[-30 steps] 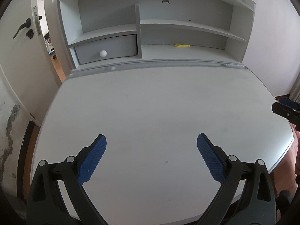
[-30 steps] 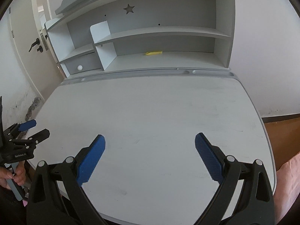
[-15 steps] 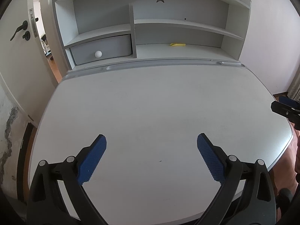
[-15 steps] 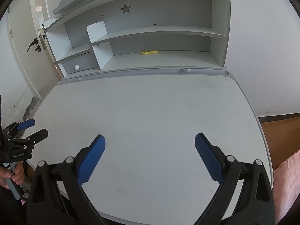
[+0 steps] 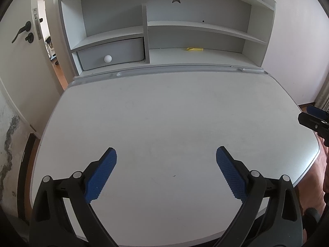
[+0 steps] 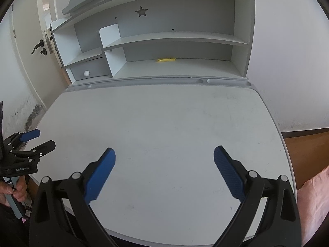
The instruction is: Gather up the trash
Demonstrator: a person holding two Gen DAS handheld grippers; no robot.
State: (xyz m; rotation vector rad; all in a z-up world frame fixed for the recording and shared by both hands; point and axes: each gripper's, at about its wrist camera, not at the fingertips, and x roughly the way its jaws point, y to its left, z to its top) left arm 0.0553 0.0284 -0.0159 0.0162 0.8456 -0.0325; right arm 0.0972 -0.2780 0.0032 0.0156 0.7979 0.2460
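A small yellow scrap (image 5: 194, 49) lies at the back of the lowest shelf of the desk hutch; it also shows in the right wrist view (image 6: 166, 59). My left gripper (image 5: 166, 161) is open and empty over the near part of the white desk top (image 5: 164, 111), far from the scrap. My right gripper (image 6: 164, 160) is open and empty over the desk's near right part. The left gripper shows at the left edge of the right wrist view (image 6: 38, 140), and the right gripper at the right edge of the left wrist view (image 5: 314, 116).
The grey hutch (image 5: 148, 26) has several shelves, a star cutout and a drawer with a white knob (image 5: 108, 58). A pen groove (image 6: 164, 81) runs along the desk's back edge. A door (image 5: 18, 47) with a black handle stands left. Wooden floor (image 6: 306, 150) lies right.
Both grippers have moved slightly forward and tilted up, so the hutch sits lower in view. Both stay open and empty.
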